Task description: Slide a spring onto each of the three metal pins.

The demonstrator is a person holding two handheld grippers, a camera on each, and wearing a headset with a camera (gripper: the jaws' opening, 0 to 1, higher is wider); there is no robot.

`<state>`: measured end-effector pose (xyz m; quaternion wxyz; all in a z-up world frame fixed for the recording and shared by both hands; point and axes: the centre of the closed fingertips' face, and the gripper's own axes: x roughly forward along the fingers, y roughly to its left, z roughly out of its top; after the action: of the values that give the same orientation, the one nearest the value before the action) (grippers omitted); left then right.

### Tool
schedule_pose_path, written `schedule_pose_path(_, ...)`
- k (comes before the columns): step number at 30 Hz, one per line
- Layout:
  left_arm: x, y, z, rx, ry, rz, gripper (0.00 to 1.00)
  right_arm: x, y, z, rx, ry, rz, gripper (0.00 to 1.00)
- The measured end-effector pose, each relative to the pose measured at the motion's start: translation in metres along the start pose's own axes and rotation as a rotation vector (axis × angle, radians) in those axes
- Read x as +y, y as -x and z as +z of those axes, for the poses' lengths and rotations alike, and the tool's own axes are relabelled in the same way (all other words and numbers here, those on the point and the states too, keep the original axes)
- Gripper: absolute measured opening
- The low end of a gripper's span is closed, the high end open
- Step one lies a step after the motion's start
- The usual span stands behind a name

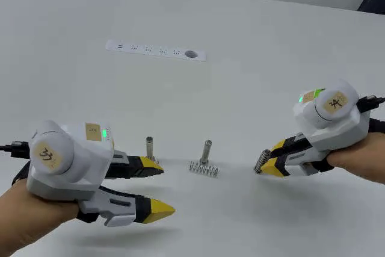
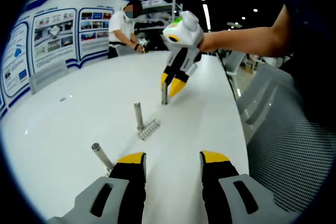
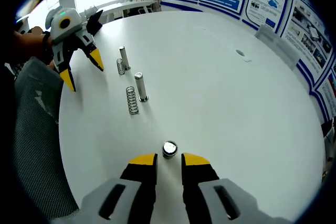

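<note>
Head view: three upright metal pins stand in a row on the white table, between the two grippers.

1. Left gripper: held low over the near left of the table, jaws wide apart, nothing between them. In the left gripper view the same jaws stand apart over bare table.
2. Left pin: stands just beyond the upper jaw of the left gripper, and shows beside the left jaw in the left gripper view. In the right gripper view a short spring sits close against this pin; whether it touches cannot be told.
3. Middle pin: bare. A loose spring lies flat on the table just in front of its base.
4. Right pin: leans slightly at the tips of the right gripper and appears coiled along its length, as if a spring surrounds it.
5. Right gripper view: the jaws stand slightly apart and clamp nothing. The round pin top sits just ahead of the gap.

A power strip lies well behind the pins.
</note>
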<state>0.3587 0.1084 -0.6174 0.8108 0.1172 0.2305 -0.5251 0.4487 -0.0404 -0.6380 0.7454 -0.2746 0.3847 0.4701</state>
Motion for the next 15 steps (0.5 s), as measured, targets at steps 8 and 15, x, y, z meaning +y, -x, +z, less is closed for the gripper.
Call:
schedule_pose_path(8,0.005,-0.004,0.003,0.016,-0.018,0.002,0.40,0.010,0.008,-0.006,-0.050,-0.033,-0.008,0.28)
schedule_pose_path(15,0.009,-0.010,0.007,0.032,-0.033,0.005,0.37,0.022,0.014,-0.011,-0.121,-0.077,-0.008,0.40)
